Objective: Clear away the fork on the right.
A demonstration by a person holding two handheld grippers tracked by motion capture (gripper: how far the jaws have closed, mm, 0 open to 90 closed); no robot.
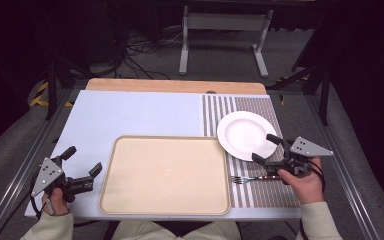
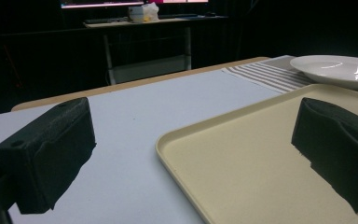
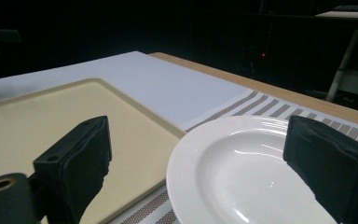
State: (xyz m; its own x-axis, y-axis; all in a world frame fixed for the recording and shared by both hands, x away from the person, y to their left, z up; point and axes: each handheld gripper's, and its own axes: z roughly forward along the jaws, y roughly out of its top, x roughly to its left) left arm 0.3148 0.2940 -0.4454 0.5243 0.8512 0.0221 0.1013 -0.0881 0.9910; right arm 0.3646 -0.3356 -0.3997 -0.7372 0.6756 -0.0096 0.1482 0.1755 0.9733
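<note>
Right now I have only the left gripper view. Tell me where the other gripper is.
Observer: In the high view, the right gripper hangs open at the near right rim of the plate.
Operator: List what else lies on that mat.
Observer: A fork lies on the striped mat in front of the plate, with its tines toward the tray.
Operator: Now place my own gripper for me.
Observer: The left gripper is open and sits off the tray's left edge, over the pale table top.
</note>
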